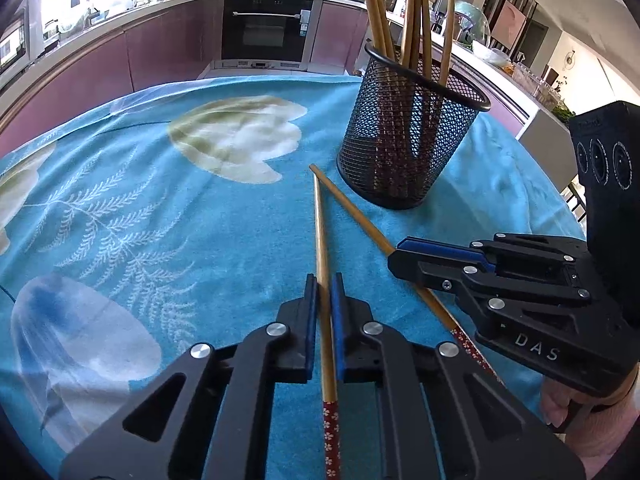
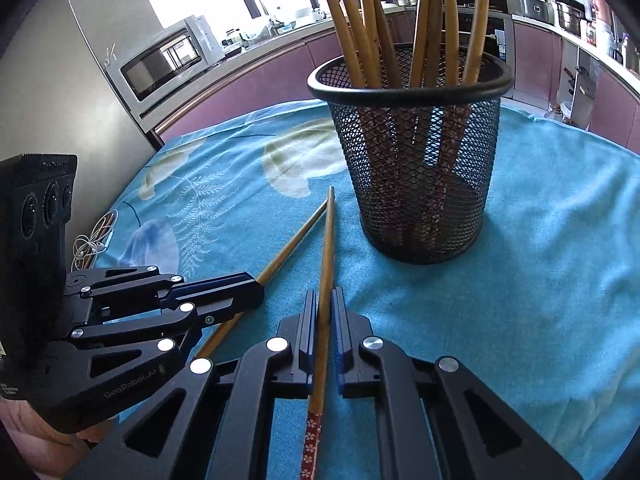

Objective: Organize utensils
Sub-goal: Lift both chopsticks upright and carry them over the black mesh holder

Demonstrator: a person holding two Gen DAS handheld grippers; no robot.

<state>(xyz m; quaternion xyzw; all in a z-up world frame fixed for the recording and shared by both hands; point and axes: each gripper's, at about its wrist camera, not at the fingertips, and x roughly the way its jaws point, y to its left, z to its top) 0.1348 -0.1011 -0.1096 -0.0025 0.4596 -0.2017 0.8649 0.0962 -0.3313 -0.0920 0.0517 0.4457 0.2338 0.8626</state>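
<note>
At six o'clock of the mesh holder (image 1: 412, 128), the left gripper (image 1: 324, 292) and right gripper (image 2: 325, 308) are each pinching one chopstick (image 1: 320, 232) nearly shut; lifting both tips together toward the rim should avoid crossing.

The standing chopsticks (image 1: 416, 12) run off the top edge, their lower ends blurred behind the mesh holder (image 1: 408, 136).

A blue towel-like cloth (image 1: 224, 240) printed with pale flowers and ferns covered the table. A built-in oven (image 1: 270, 26) stood in the far cabinets, with pots on the counter beside it. A microwave (image 2: 168, 66) sat against a steel refrigerator (image 2: 72, 80). White tangled earphone cable (image 2: 90, 246) lay at the cloth's edge.
</note>
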